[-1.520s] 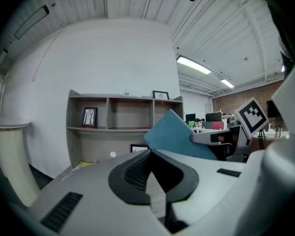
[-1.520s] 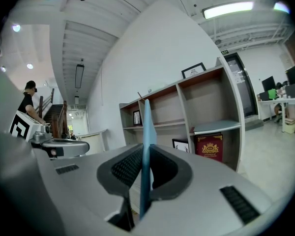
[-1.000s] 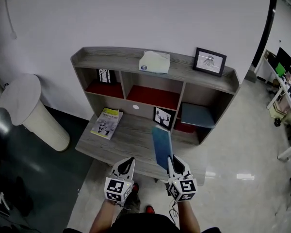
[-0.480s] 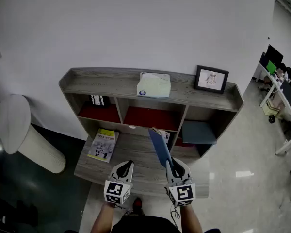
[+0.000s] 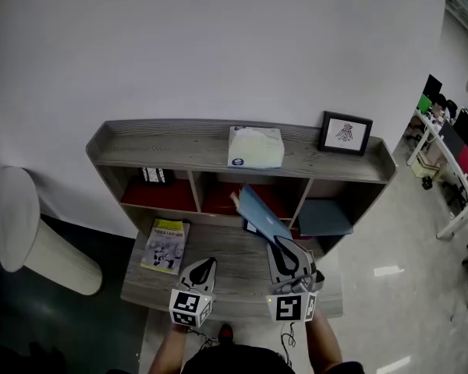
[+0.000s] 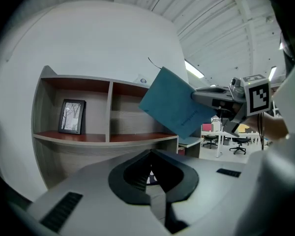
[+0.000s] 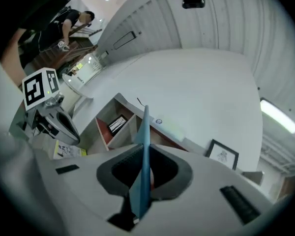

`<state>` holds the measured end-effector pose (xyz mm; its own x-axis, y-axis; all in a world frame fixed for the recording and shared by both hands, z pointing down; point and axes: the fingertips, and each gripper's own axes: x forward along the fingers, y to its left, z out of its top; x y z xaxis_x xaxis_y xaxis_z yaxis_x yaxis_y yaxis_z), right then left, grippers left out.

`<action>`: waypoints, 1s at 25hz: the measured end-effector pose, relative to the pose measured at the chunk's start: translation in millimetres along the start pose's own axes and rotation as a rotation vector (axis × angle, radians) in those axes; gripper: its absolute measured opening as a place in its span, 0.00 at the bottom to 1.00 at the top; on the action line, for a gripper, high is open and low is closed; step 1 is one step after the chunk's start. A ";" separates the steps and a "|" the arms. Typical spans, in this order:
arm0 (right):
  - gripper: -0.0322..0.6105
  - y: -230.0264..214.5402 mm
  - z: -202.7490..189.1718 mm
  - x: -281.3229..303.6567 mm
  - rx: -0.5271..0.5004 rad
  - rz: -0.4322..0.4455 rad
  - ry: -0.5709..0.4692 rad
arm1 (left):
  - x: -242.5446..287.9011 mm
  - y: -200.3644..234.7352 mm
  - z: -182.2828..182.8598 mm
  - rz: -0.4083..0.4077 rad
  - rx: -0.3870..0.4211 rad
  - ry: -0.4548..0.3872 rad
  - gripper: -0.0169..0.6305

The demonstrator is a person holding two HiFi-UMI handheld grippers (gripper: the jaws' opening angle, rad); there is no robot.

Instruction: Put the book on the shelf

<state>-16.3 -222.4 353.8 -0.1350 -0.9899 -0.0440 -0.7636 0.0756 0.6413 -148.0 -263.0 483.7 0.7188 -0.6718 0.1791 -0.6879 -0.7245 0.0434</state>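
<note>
Right gripper view: right claw (image 7: 143,154) pinches book (image 7: 146,127) edge-on; head view shows cover.

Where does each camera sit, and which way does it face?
Head view: on the person's head, looking steeply down at the shelf; forearms, left gripper and right gripper show.
Left gripper view: on the left gripper, facing the shelf; its shut jaws show.
Right gripper view: on the right gripper, facing the shelf, tilted; its jaws clamp the blue book.
All three share the blue book.
</note>
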 end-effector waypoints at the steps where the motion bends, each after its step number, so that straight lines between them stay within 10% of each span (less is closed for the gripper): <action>1: 0.15 0.0 3.0 4.2 -0.049 -0.011 -0.002 | 0.8 2.8 0.4 -0.006 0.001 -0.003 0.03; 11: 0.15 29.3 0.7 56.1 -0.463 -0.049 0.007 | -2.7 35.6 -8.9 -0.018 -0.004 0.000 0.03; 25: 0.15 77.3 -26.6 90.3 -0.618 0.024 0.027 | -3.7 62.4 -15.1 -0.016 -0.043 -0.003 0.03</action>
<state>-70.7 -309.1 419.7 -0.1256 -0.9920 -0.0102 -0.2527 0.0221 0.9673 -195.2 -303.4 500.6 0.7298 -0.6609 0.1747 -0.6802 -0.7278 0.0881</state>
